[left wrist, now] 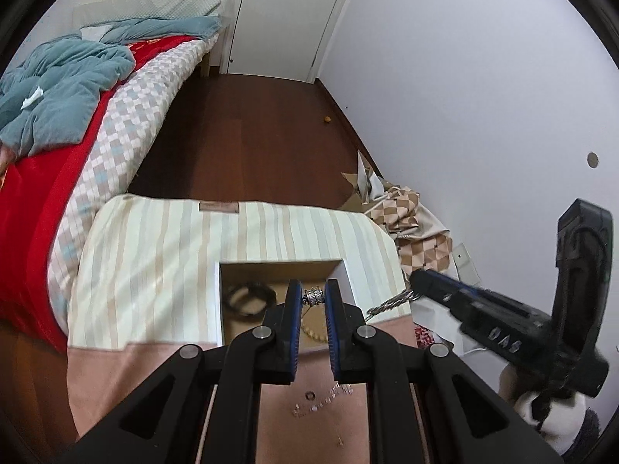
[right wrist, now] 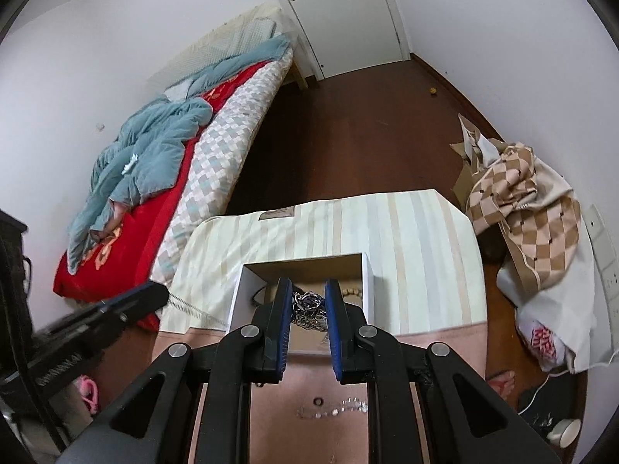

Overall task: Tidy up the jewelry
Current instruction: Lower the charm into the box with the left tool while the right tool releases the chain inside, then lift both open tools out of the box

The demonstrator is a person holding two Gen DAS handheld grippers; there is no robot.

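Observation:
An open white cardboard box (left wrist: 216, 301) sits on a cloth-covered table; it also shows in the right wrist view (right wrist: 238, 294). Inside lie a dark bracelet (left wrist: 249, 295) and a beige bead string (left wrist: 309, 328). My left gripper (left wrist: 312, 295) is shut on a silver beaded ring piece (left wrist: 313, 294) above the box. My right gripper (right wrist: 307, 299) is shut on a silver chain (right wrist: 305, 311) over the box; the chain also shows in the left wrist view (left wrist: 390, 303). A crystal strand (right wrist: 340, 408) and a small dark ring (right wrist: 318, 401) lie on the pink cloth near me.
The table's striped cloth (right wrist: 406, 239) ends at the far edge, with dark wood floor beyond. A bed (left wrist: 96, 123) with red and teal covers stands left. A pile of checked cloth and cardboard (right wrist: 518, 193) lies by the right wall.

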